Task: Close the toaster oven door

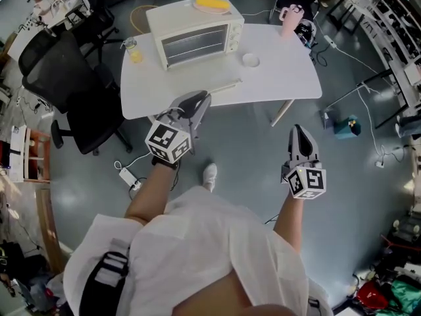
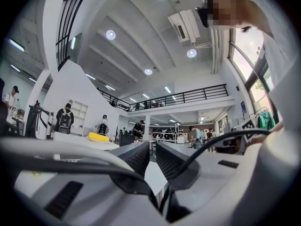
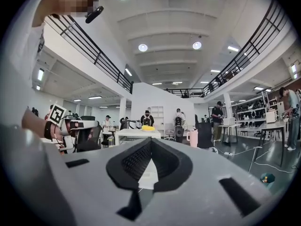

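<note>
The cream toaster oven (image 1: 196, 34) stands at the back left of the white table (image 1: 283, 78), its glass door upright against the front. A yellow object (image 1: 212, 4) lies on its top. My left gripper (image 1: 199, 97) hovers at the table's front edge, well short of the oven, with a slim gap between its tips and nothing in it. My right gripper (image 1: 300, 131) hangs over the floor to the right, shut and empty. From the left gripper (image 2: 153, 149) only the oven's top (image 2: 80, 142) shows. The right gripper (image 3: 150, 141) points level at the oven (image 3: 137, 135).
A black office chair (image 1: 72, 84) stands left of the table. On the table are a pink cup (image 1: 289, 15), a small white dish (image 1: 250, 60) and a glass of yellow liquid (image 1: 135, 52). A power strip (image 1: 128, 176) and a teal box (image 1: 346, 127) lie on the floor.
</note>
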